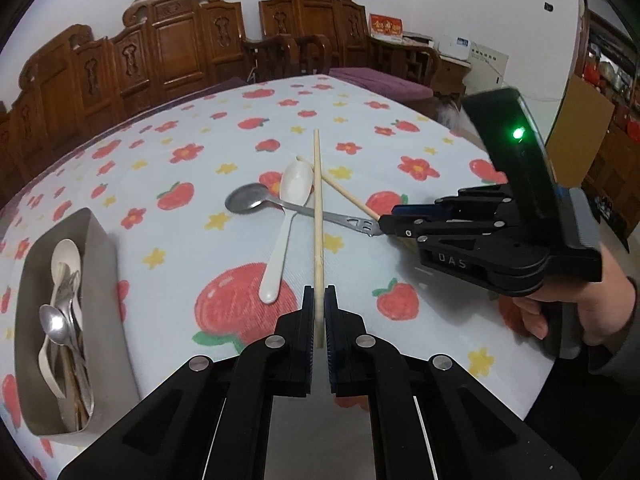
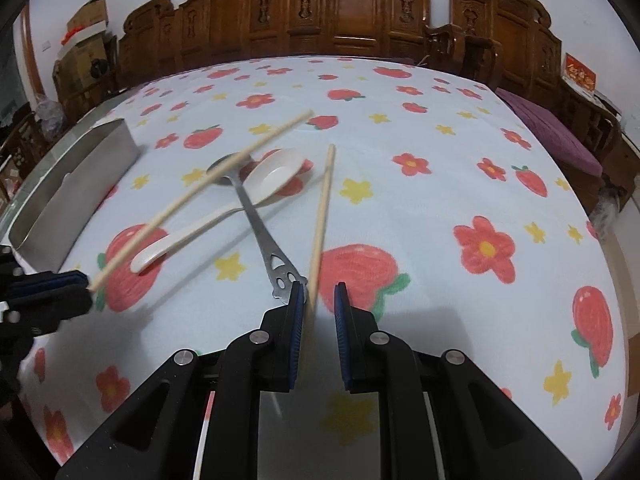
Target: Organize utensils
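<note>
Left gripper (image 1: 319, 300): clenched on the near end of one chopstick (image 1: 318, 216), which runs forward between the pads and passes over the spoon handles. In the right wrist view that same chopstick appears raised off the cloth, slanting up and away from the left gripper.

Right gripper (image 2: 318, 292): jaws parted, second chopstick (image 2: 322, 216) lying between them, close against the left pad (contact with that pad cannot be confirmed); not squeezed.

On the surface (image 1: 168, 208), covered with a fruit-and-flower cloth: metal spoon (image 1: 256, 200) and white ceramic spoon (image 1: 286, 216), handles crossed, mid-surface. The metal spoon's pierced handle end lies just beside the right gripper tip.

Metal tray (image 1: 98, 240) at the left edge of the surface, well apart from the loose pieces; it holds several spoons, metal and white.
</note>
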